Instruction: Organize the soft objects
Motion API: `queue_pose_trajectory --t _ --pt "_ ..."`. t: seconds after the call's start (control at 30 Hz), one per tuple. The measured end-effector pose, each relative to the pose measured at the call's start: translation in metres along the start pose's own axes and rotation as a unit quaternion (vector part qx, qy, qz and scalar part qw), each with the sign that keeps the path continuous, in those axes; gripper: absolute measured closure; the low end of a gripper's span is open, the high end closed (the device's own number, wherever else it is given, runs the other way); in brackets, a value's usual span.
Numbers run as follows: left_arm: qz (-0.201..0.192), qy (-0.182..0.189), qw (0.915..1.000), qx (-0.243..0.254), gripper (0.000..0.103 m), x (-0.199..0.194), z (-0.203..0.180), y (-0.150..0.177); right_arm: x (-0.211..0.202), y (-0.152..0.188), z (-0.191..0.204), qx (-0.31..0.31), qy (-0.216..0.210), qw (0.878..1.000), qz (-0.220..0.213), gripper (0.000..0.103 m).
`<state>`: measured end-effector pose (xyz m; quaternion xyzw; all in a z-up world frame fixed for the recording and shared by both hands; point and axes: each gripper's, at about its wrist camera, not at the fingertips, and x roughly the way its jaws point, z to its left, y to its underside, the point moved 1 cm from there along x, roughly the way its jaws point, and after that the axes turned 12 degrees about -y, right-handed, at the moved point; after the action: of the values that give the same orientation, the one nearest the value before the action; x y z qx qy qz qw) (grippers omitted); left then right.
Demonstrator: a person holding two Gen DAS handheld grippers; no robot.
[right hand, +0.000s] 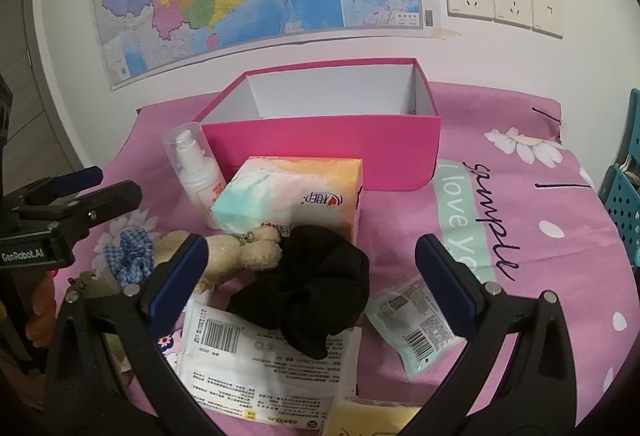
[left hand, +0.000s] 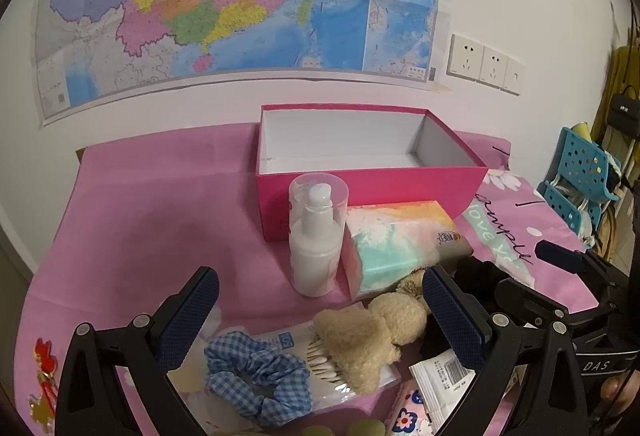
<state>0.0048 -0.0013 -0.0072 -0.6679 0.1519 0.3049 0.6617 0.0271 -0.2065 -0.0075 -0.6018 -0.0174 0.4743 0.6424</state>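
An open pink box [left hand: 372, 183] [right hand: 320, 143] with a white, bare inside stands at the back of the table. In front of it lie a pastel tissue pack [left hand: 400, 240] [right hand: 288, 195], a beige plush bear [left hand: 372, 332] [right hand: 244, 252], a blue gingham scrunchie [left hand: 256, 376] [right hand: 132, 256] and a black scrunchie [right hand: 312, 288] [left hand: 480, 272]. My left gripper [left hand: 320, 320] is open above the gingham scrunchie and the bear. My right gripper [right hand: 312, 276] is open around the black scrunchie, apart from it.
A white pump bottle [left hand: 316, 236] [right hand: 196, 171] stands left of the tissue pack. Flat wipe packets [right hand: 264, 368] [right hand: 412, 324] and a cotton swab pack [left hand: 320, 356] lie at the front. A pink cloth [left hand: 140, 215] covers the table. Blue baskets [left hand: 580, 179] stand right.
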Motion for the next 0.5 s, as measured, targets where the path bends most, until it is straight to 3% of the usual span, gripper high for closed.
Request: queue_pose_trajectory --t 0.5 --pt "0.004 0.000 1.0000 -0.001 0.000 0.0040 0.0014 0.0038 0.0050 0.0023 -0.0045 0.011 -0.007 1.000 0.010 0.000"
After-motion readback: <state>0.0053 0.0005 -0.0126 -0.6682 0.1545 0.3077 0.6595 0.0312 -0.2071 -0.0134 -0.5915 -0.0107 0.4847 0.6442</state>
